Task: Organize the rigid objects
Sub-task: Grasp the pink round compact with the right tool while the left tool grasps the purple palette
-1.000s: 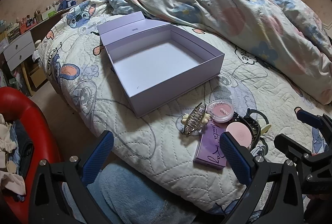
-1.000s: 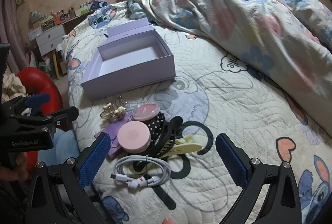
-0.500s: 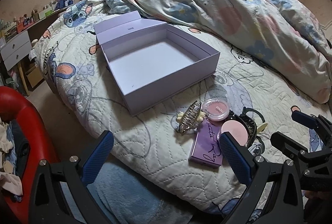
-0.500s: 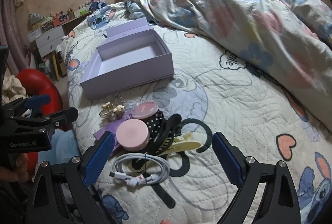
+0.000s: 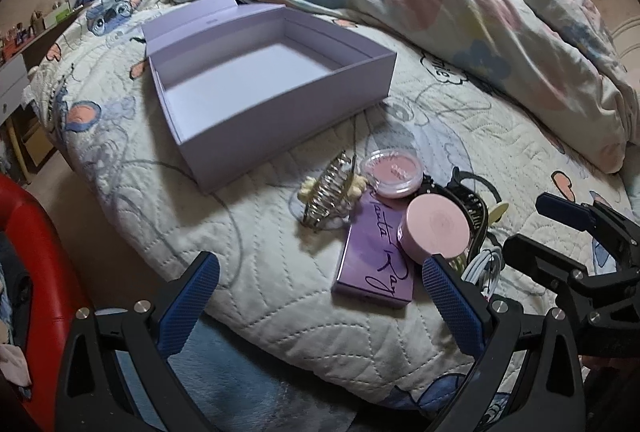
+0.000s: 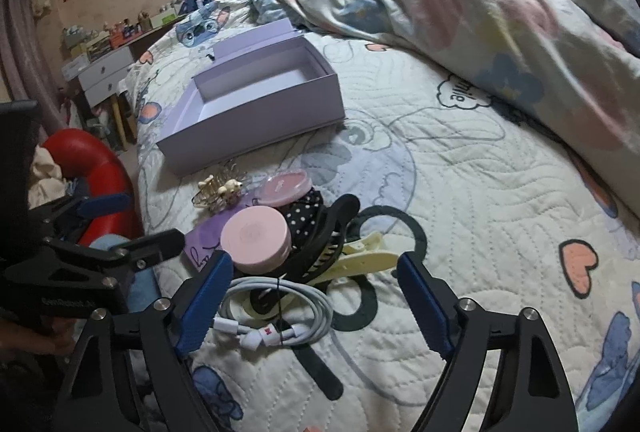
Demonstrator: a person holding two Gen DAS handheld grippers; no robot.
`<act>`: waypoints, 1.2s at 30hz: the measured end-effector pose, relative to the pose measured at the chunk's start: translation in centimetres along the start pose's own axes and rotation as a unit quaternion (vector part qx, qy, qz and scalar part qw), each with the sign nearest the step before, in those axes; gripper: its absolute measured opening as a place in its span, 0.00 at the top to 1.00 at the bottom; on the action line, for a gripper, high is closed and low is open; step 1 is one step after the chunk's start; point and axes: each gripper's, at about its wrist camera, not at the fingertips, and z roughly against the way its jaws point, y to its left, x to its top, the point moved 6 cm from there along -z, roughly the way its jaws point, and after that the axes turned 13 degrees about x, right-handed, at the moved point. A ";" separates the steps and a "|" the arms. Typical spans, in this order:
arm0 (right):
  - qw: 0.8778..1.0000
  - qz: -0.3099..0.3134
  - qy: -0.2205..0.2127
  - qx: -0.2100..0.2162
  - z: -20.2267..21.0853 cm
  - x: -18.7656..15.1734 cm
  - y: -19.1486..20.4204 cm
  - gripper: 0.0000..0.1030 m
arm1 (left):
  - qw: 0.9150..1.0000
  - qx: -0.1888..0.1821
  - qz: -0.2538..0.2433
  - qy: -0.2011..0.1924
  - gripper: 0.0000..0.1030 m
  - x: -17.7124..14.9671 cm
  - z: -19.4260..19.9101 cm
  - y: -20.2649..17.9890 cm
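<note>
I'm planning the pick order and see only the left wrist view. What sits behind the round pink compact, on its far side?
Observer: A black hair clip lies there, on top of a black polka-dot fabric piece that your view hides.
Operator: And the bit of white by my right finger?
Observer: That is a coiled white cable, bundled with a thin black tie, its plugs toward the camera.
Operator: Is the right claw holding anything?
Observer: No. The right claw is open and empty, and the cable lies between its fingers.
</note>
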 end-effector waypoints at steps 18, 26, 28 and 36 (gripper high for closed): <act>0.992 0.098 0.027 0.073 -4.9 1.1 3.4 0.40 | 0.999 0.029 0.011 0.021 0.00 -1.4 -1.3 3.3; 0.991 0.104 0.054 0.068 -6.5 0.6 3.0 0.51 | 1.000 0.017 0.003 0.010 0.00 -0.9 -1.1 3.2; 0.991 0.103 0.053 0.069 -6.4 0.6 3.0 0.51 | 1.000 0.008 -0.004 0.008 0.00 -0.8 -1.1 2.8; 0.996 0.069 0.018 0.055 -4.5 1.8 1.6 0.51 | 0.999 -0.020 -0.020 0.022 0.00 -0.9 -1.9 1.2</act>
